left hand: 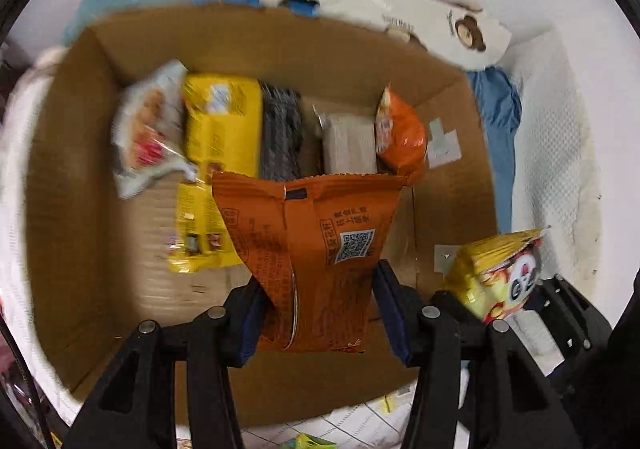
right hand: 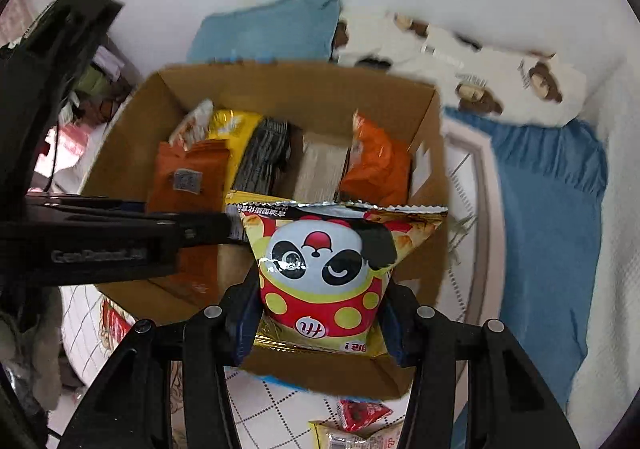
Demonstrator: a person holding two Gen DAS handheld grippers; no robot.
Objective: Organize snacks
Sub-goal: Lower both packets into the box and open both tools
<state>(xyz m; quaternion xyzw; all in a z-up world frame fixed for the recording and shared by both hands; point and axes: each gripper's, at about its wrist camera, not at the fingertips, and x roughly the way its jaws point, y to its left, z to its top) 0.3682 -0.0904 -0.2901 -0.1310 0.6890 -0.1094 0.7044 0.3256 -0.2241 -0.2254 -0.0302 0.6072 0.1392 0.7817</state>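
My left gripper (left hand: 316, 313) is shut on a dark orange snack bag (left hand: 308, 261) with a QR code, held over the open cardboard box (left hand: 72, 185). The box holds a row of snacks: a clear packet (left hand: 148, 129), a yellow pack (left hand: 220, 121), a black pack (left hand: 280, 129), a beige pack (left hand: 348, 141) and an orange bag (left hand: 400, 133). My right gripper (right hand: 316, 325) is shut on a yellow panda bag (right hand: 324, 273) above the box's near edge (right hand: 332, 373). The left gripper (right hand: 120, 237) and its orange bag (right hand: 188, 177) show in the right wrist view.
The box sits on a white bed cover (right hand: 616, 249) with a blue cloth (right hand: 548, 209), a teal cloth (right hand: 268, 29) and a bear-print pillow (right hand: 480, 69) behind it. Loose red and yellow snack packets (right hand: 360, 421) lie on the sheet in front of the box.
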